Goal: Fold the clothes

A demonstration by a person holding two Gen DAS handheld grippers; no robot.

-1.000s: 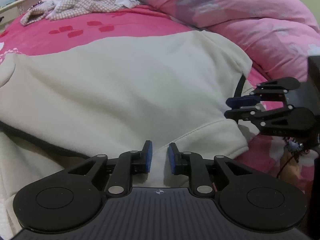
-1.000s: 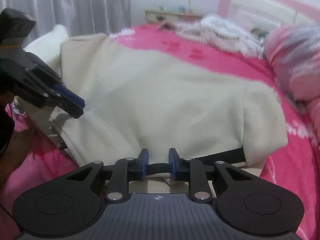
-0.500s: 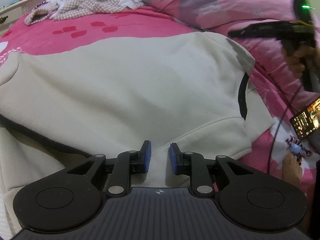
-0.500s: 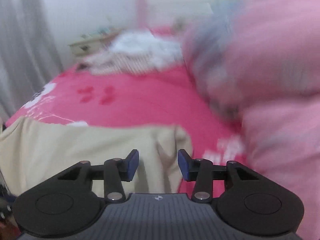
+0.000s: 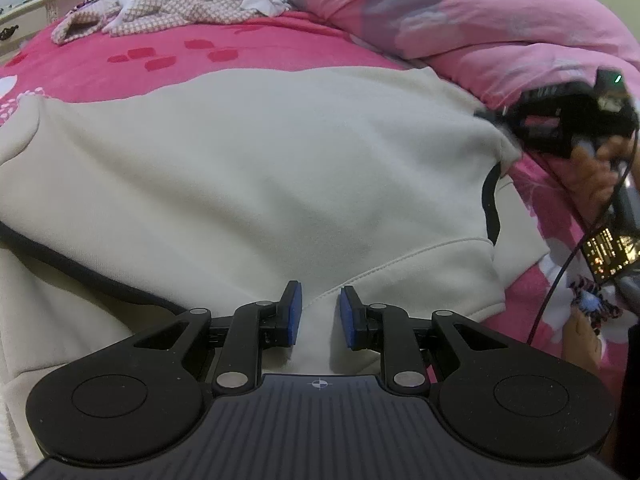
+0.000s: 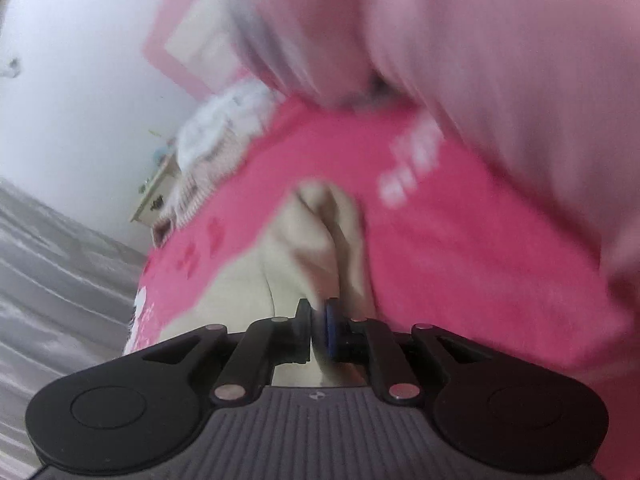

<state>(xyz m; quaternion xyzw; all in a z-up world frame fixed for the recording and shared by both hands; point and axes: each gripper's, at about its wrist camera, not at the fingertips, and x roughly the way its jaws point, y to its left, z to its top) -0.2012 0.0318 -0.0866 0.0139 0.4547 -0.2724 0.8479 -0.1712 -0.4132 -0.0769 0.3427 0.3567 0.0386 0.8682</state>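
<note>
A cream sweatshirt (image 5: 260, 168) with a dark inner edge lies spread on the pink bed sheet (image 5: 240, 48). My left gripper (image 5: 319, 312) sits at its near hem, blue pads narrowly apart with a ridge of the cream cloth pinched between them. In the left wrist view, my right gripper (image 5: 490, 116) is at the garment's far right corner, held by a hand (image 5: 592, 168). The blurred, rolled right wrist view shows the right gripper (image 6: 320, 328) with jaws closing on a bunched fold of the sweatshirt (image 6: 320, 232).
A pink duvet (image 5: 460, 12) is heaped along the right side of the bed. A pile of other clothes (image 5: 192, 4) lies at the far end, beside a pale nightstand (image 5: 36, 8). A lit phone (image 5: 608, 252) and a cable hang at the right.
The right gripper left the near right hem, swung to the sweatshirt's far right corner, rolled over, and its jaws came together on the cloth. The left gripper has stayed put.
</note>
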